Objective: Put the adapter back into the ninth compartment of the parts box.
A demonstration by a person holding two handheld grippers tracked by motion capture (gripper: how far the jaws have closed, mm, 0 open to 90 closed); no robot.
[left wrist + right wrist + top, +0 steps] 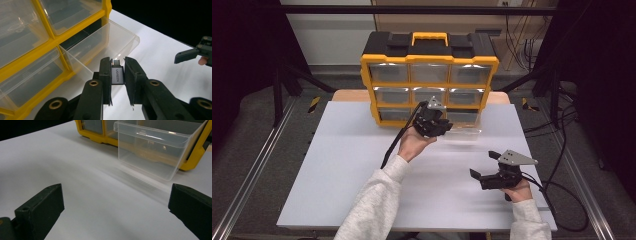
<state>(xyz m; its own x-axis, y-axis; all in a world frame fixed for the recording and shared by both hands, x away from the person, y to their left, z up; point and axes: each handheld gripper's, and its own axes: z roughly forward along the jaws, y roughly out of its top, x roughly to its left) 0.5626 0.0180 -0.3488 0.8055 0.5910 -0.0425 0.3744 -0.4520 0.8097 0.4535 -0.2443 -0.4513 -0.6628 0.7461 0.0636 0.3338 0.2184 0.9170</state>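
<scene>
We start at our left claw (117, 75), whose two black jaws are clamped on a small silver metal adapter (117, 74) with a dark plug end and lettering down its face. The adapter stands between the pads, plug end pointing away from us, just at the near edge of a clear plastic drawer (105, 42) that is pulled out from the bottom row of a yellow-and-black plastic parts cabinet (429, 62). From the left gripper view we cannot quite tell whether the adapter's tip is over the drawer's rim or just short of it. In the high view, the left claw (438, 124) sits in front of the cabinet's lower row, beside the pulled-out drawer (464, 131).

Our right claw (484, 165) rests low over the white table (352, 165), well apart from the cabinet and nearer to us, its jaws spread wide with nothing between them. In the right gripper view, those jaws frame bare table, with the clear drawer (155, 152) ahead. The cabinet has a yellow carry handle (429, 37) on its black top and rows of clear drawers, the others pushed in. Black cables (562, 200) trail off the table's right side.
</scene>
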